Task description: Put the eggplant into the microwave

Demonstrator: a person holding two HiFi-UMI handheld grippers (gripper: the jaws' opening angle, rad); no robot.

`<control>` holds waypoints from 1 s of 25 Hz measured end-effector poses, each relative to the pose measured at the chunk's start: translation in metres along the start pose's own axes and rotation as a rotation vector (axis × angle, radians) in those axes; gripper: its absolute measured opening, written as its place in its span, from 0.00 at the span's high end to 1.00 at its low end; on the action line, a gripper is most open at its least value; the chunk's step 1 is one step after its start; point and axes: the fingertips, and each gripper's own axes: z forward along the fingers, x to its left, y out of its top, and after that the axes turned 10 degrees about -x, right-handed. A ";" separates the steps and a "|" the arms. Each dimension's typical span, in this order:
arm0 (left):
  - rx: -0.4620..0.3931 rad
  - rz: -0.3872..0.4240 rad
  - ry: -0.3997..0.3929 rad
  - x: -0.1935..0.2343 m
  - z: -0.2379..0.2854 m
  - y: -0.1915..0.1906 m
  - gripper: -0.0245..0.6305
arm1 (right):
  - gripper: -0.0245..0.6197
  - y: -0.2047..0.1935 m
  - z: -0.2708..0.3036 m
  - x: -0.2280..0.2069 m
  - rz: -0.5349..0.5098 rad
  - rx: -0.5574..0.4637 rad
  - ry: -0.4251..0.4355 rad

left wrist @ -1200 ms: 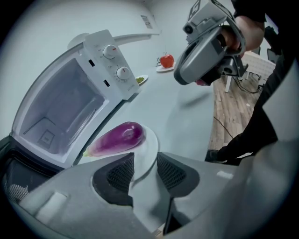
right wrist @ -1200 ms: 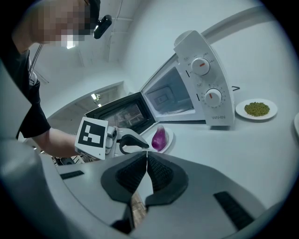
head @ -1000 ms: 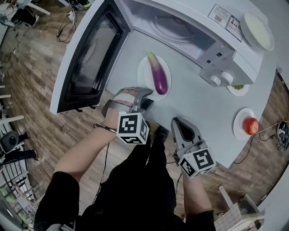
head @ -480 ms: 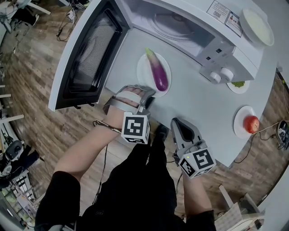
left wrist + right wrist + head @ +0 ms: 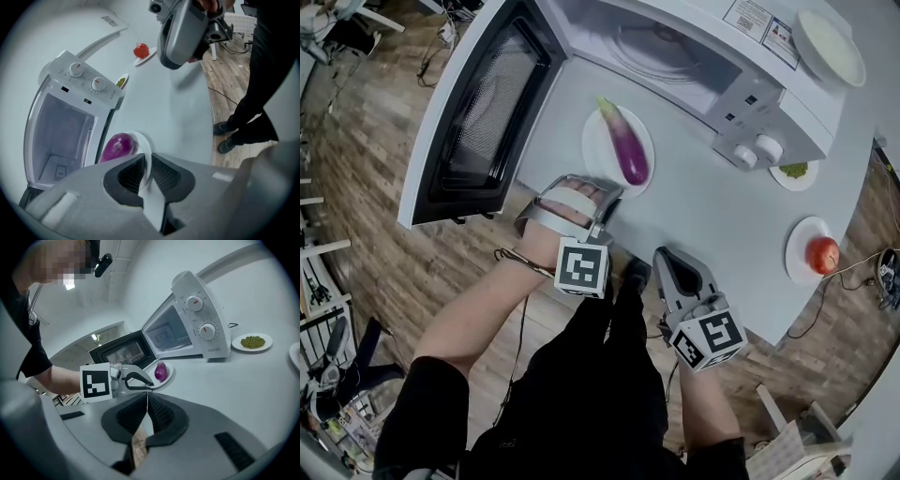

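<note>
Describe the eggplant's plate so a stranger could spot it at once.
Find the white microwave, door swung open. On the table just before its cavity lies a white plate. It alone carries a purple eggplant; its neighbours hold red fruit or green bits.

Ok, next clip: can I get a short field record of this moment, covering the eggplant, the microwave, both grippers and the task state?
eggplant: lies on the white plate, on the table in front of the microwave
microwave: door swung open
left gripper: jaws have just been closing; the pads now pinch the white plate's near rim
right gripper: jaws together, nothing between them, held back near the table edge
task state: eggplant not yet inside the microwave
also on table: red fruit on its own small plate, far right
</note>
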 end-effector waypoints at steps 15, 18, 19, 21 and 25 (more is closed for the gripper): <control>-0.059 0.108 0.247 0.013 -0.009 0.000 0.92 | 0.94 -0.006 0.002 0.005 -0.007 0.006 0.016; -0.077 0.117 0.286 0.017 -0.014 0.003 0.93 | 0.94 -0.007 0.003 0.006 -0.007 0.011 0.013; -0.080 0.125 0.296 0.017 -0.015 0.003 0.93 | 0.94 -0.007 0.003 0.007 -0.007 0.013 0.010; -0.081 0.146 0.315 0.018 -0.017 0.002 0.93 | 0.94 -0.008 0.003 0.009 -0.009 0.013 0.011; -0.080 0.180 0.346 0.018 -0.021 0.001 0.93 | 0.94 -0.009 0.004 0.012 -0.016 0.012 0.022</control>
